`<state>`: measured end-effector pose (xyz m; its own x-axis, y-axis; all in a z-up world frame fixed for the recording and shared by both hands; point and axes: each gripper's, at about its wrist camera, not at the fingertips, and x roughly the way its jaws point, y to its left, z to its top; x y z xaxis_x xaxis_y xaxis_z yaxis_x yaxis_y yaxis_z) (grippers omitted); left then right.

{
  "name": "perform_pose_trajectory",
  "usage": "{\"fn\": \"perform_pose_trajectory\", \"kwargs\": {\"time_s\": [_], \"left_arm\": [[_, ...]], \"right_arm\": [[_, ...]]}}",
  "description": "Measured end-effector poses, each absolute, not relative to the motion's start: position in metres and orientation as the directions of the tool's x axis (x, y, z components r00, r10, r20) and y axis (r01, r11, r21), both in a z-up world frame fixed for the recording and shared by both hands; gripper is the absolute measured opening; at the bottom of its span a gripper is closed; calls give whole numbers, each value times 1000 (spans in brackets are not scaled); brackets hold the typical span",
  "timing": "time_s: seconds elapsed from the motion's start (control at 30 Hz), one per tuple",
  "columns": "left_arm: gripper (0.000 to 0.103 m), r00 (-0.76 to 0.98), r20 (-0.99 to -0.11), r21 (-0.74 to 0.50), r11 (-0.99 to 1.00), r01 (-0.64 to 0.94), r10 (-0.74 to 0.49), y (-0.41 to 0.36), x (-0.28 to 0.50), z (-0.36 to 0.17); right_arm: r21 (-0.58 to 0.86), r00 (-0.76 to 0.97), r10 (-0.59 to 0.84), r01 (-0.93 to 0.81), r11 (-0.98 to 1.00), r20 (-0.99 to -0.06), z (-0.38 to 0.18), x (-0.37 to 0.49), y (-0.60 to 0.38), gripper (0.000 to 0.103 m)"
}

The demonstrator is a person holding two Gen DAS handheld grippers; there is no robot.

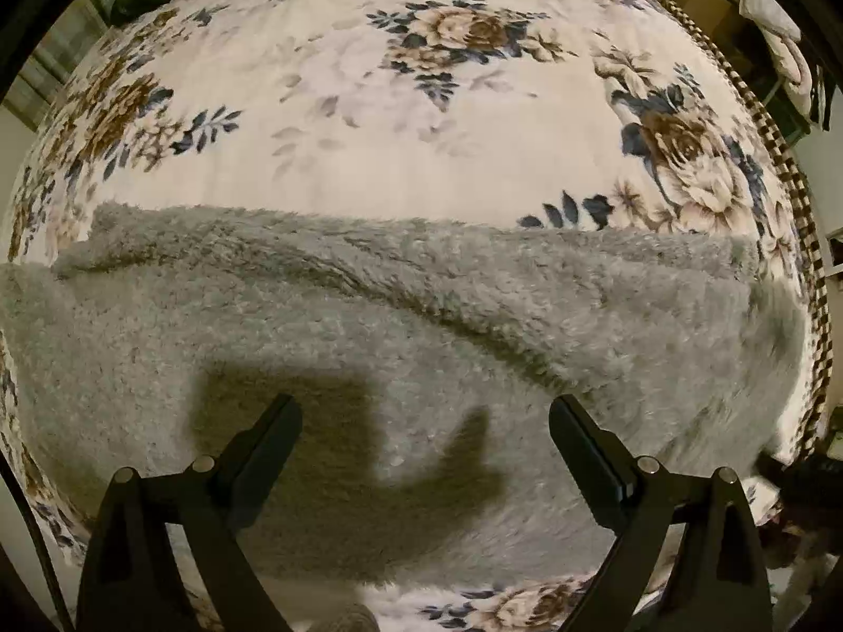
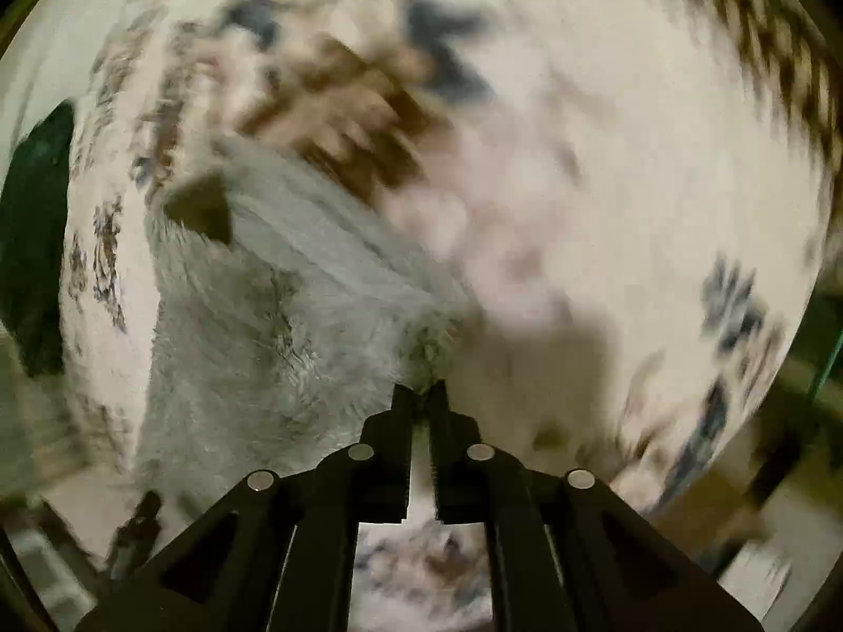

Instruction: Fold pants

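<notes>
- The pants (image 1: 369, 326), a grey, deep-pile fleece garment, are lying flat on the floral blanket (image 1: 369, 105), running as a broad band from 9 o'clock to 3 o'clock across the left wrist view.
- A raised fold ridge is crossing the garment diagonally toward 4 o'clock, suggesting one layer is already lying over another.
- The left gripper (image 1: 424, 421) is hanging straight above the cloth with its jaws standing wide and nothing between them; its shadow is falling on the pile.
- The right gripper (image 2: 420, 395) is sitting at a corner of the pants near the garment's edge, its jaws drawn narrow; a tuft of pile seems to be pinched at the tips, though blur is obscuring the contact.
- Judged handling: the fabric is looking soft, limp, bulky and light. It is likely sagging when lifted and gripping well rather than slipping, with no risk of breakage.
- Judged hold: corners and hem edges are offering the best purchase; a pinch in mid-panel is likely catching only the top layer.
</notes>
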<state>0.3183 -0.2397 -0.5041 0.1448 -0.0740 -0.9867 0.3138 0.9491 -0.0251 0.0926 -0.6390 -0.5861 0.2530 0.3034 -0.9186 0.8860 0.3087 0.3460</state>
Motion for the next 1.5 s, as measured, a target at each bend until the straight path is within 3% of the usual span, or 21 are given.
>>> {"fn": "perform_pose_trajectory", "kwargs": {"time_s": [0.03,0.1,0.13,0.27,0.37,0.43,0.47,0.5,0.7,0.73,0.8,0.97,1.13,1.17,1.2,1.27,1.37,1.5], "left_arm": [[96,147,-986,-26,949,315,-76,-241,318,-503],[96,160,-984,-22,946,325,-78,-245,316,-500],[96,163,-983,-21,944,329,-79,-246,316,-500],[96,167,-983,-20,942,335,-80,-251,315,-500],[96,168,-983,-19,943,331,-78,-252,315,-500],[96,169,-982,-21,944,328,-81,-253,314,-500],[96,170,-982,-21,944,328,-81,-254,314,-500],[96,168,-982,-23,944,330,-83,-255,313,-500],[96,181,-980,-21,943,331,-85,-255,312,-497],[96,178,-980,-22,944,329,-85,-255,312,-497],[96,167,-982,-28,946,322,-86,-254,313,-498],[96,186,-978,-26,946,322,-90,-252,314,-493],[96,181,-980,-17,945,327,-80,-254,314,-499],[96,182,-980,-12,944,331,-76,-254,314,-500],[96,184,-980,-7,942,334,-72,-255,314,-500],[96,185,-980,0,940,342,-68,-255,312,-501],[96,186,-981,7,937,349,-62,-255,310,-503],[96,164,-985,-5,944,331,-63,-256,310,-510]], "right_arm": [[354,260,300,878,321,-918,-580,91,-640,20],[328,258,228,868,372,-939,-560,95,-645,63],[333,274,202,864,378,-940,-551,97,-649,68],[450,406,194,803,391,-893,-528,133,-666,69],[454,390,233,745,489,-891,-532,191,-671,69],[431,326,284,714,551,-902,-547,224,-671,63],[410,280,303,698,587,-911,-555,240,-667,20],[382,249,294,684,622,-923,-557,252,-663,6],[351,352,149,630,692,-924,-503,278,-671,8],[339,320,165,626,702,-933,-506,283,-674,13],[295,224,196,622,726,-955,-518,288,-675,43],[247,220,130,672,698,-967,-518,225,-670,45],[204,129,158,622,756,-979,-559,206,-639,45],[172,105,136,584,793,-985,-566,210,-629,36],[115,78,86,541,833,-993,-571,213,-618,4],[44,71,8,528,848,-997,-570,206,-609,4],[48,124,-42,640,767,-991,-552,170,-624,4],[143,69,140,760,634,-988,-576,125,-649,6]]}}
